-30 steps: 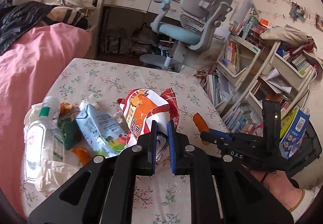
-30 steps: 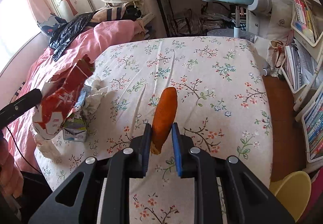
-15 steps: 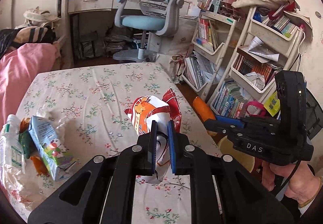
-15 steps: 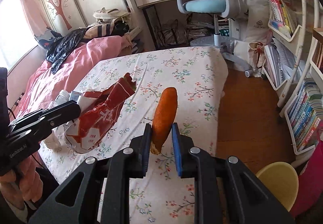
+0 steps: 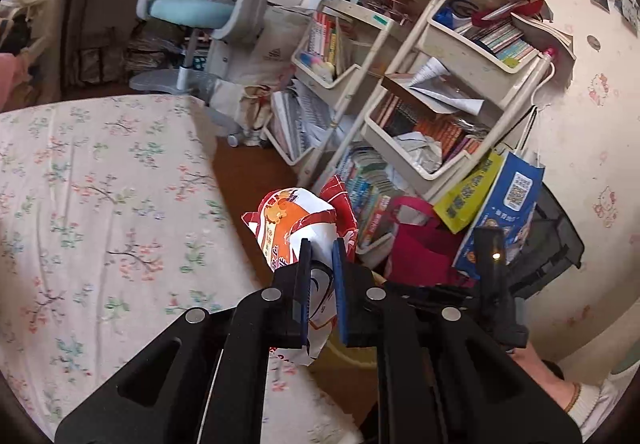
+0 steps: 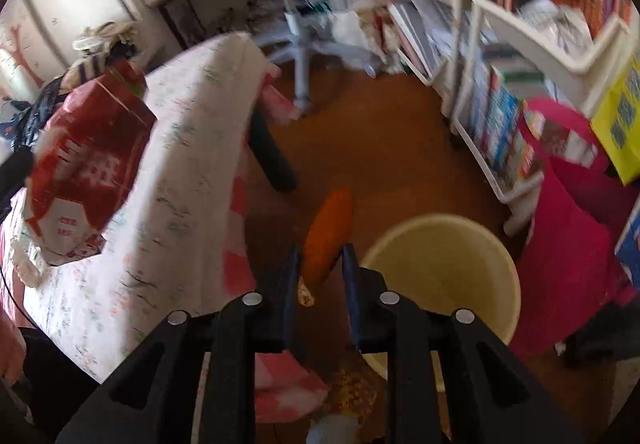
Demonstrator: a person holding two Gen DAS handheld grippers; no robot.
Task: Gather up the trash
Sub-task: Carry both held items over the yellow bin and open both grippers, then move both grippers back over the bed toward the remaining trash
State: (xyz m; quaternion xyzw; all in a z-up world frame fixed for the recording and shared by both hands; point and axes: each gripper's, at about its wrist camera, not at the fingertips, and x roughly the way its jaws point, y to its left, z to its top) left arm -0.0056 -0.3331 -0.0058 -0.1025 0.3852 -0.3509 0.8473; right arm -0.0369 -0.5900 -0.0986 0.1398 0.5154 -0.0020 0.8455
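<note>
Black and blue-padded, my left tongs were clamped narrow on the crumpled red, orange and white foil snack bag, which stuck up between the pads past the edge of the tabletop with its floral cloth. From the right wrist view the same bag hung at the left, over that cloth. My right tongs were opening, with the orange, elongated peel-like scrap between the pads; the blur left me unable to tell whether the pads pressed on it. It pointed away from me over the brown wooden floor, just left of the pale yellow round plastic bin, whose rim sat near the right pad. Beside the bin stood a magenta fabric tote bag, and behind it white tiered shelves crammed with books. A grey and light blue swivel chair stood farther off by the desk.
</note>
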